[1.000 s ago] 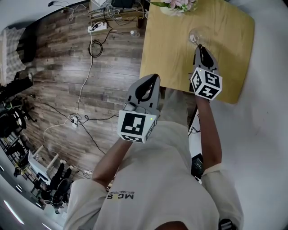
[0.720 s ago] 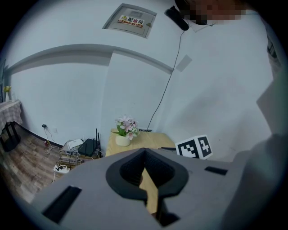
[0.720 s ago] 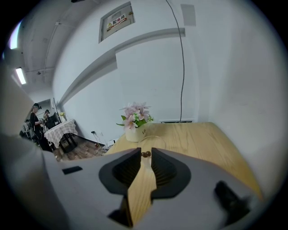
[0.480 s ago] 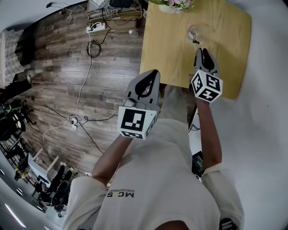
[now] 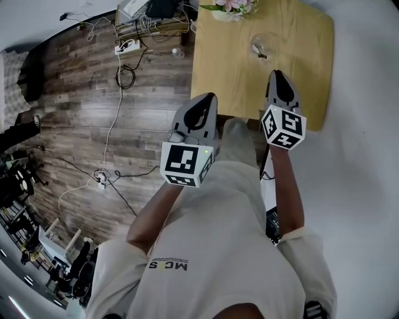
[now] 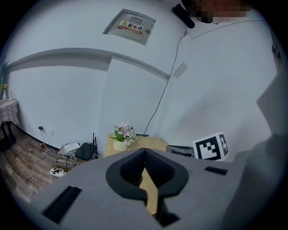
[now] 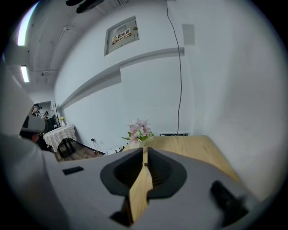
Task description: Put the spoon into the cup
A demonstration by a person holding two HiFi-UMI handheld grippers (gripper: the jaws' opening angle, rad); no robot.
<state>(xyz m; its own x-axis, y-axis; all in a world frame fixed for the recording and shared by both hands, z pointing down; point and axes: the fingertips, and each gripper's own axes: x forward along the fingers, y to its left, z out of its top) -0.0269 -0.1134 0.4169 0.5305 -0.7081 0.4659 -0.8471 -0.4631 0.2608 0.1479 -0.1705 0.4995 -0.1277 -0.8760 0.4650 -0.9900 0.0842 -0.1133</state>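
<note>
Left gripper [image 5: 209, 98] and right gripper [image 5: 277, 74] both closed tight on nothing, by the wooden table's [image 5: 230, 68] near edge, clear cup [image 5: 262, 43] further along it, near a flower pot [image 5: 227, 14], small dark bit [image 5: 263, 57] inside, too small to call the spoon.

left gripper [image 6: 145, 152]: jaws together, nothing between | tabletop [image 6: 150, 143]: wooden, beyond the tips | flower pot [image 6: 120, 144]: at its far-left end | right gripper [image 6: 174, 149]: marker cube showing, over tabletop's right side
</note>
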